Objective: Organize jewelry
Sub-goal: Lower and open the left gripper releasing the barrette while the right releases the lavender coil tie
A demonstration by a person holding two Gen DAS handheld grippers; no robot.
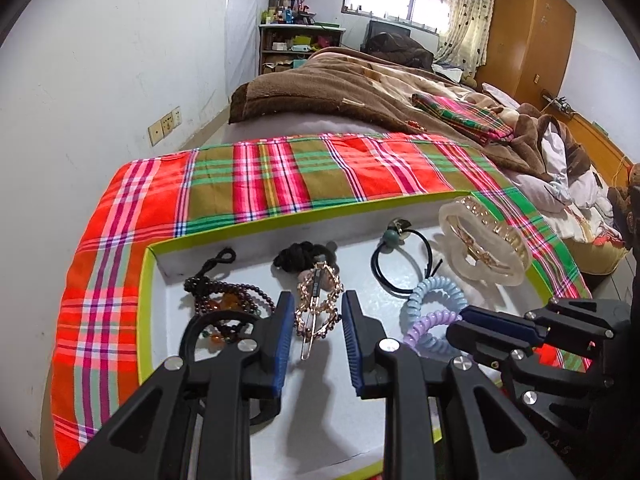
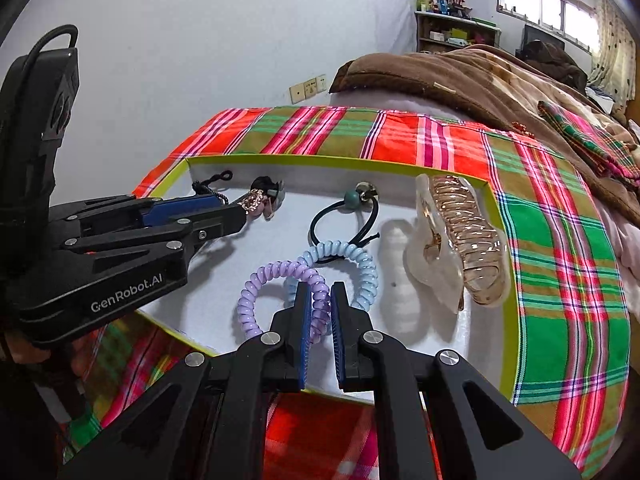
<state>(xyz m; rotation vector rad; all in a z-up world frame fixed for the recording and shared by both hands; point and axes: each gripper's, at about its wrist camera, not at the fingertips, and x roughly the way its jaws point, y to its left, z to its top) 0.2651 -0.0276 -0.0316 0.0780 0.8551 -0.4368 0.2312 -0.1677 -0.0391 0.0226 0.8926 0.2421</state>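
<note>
A shallow white tray with a lime rim (image 1: pixel 256 222) (image 2: pixel 320 160) lies on a plaid cloth. It holds a gold rhinestone hair clip (image 1: pixel 318 300), a dark bead bracelet (image 1: pixel 224 300), a black scrunchie (image 1: pixel 300 254), a black hair tie with a green bead (image 1: pixel 400 256) (image 2: pixel 340 216), blue (image 1: pixel 434 292) (image 2: pixel 360 264) and purple (image 1: pixel 430 326) (image 2: pixel 280 280) coil ties and a clear claw clip (image 1: pixel 484 240) (image 2: pixel 456 236). My left gripper (image 1: pixel 316 308) (image 2: pixel 240 210) is open around the gold clip. My right gripper (image 2: pixel 320 296) (image 1: pixel 456 322) is nearly closed around the purple coil tie.
The plaid cloth (image 1: pixel 280 172) covers the bed end. A brown blanket (image 1: pixel 340 92) and a folded plaid cloth (image 1: pixel 464 116) lie beyond. A white wall is at the left, a shelf (image 1: pixel 296 44) and wardrobe (image 1: pixel 524 36) at the far end.
</note>
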